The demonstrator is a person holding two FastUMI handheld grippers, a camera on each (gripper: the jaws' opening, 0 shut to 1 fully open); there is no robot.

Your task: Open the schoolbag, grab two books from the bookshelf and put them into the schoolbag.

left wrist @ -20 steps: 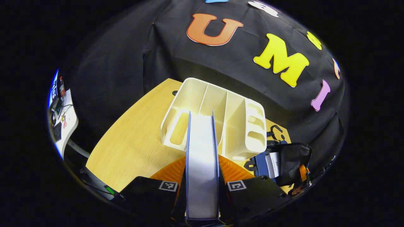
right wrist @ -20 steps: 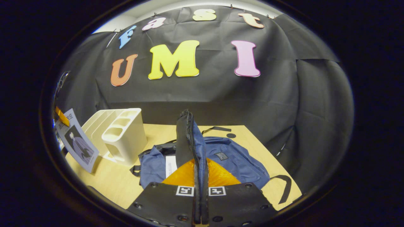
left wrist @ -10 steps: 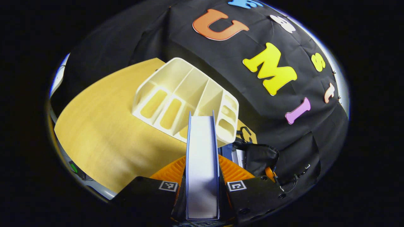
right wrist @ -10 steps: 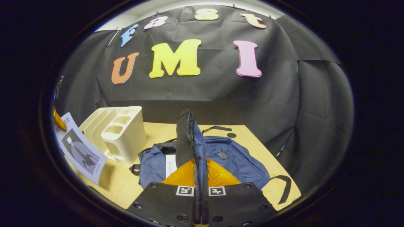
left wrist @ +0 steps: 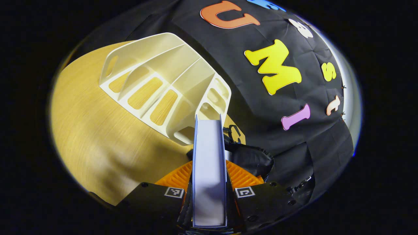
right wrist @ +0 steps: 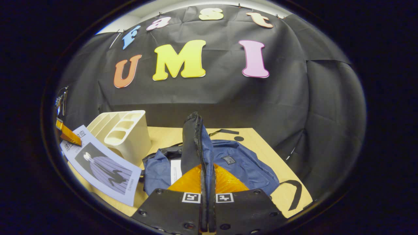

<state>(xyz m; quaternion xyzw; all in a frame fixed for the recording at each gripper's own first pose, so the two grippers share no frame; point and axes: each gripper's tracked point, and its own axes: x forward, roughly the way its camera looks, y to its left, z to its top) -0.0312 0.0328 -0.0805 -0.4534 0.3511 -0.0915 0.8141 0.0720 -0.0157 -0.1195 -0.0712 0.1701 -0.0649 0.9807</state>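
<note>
Lighting is bright and overhead in both views. The bookshelf (left wrist: 166, 88) casts a soft shadow toward 5 o'clock on the table (left wrist: 94, 147), where a pale glare patch sits at 7 o'clock. Straight edges bow strongly near the rims. The book (left wrist: 209, 169) blurs nearest the lens.

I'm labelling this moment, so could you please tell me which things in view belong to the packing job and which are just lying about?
Part of the job:
- book, clamped in the left gripper
- schoolbag, its flap pinched up by the right gripper
- bookshelf, slots looking empty

Just there:
- table
- loose black strap at the table edge
</note>
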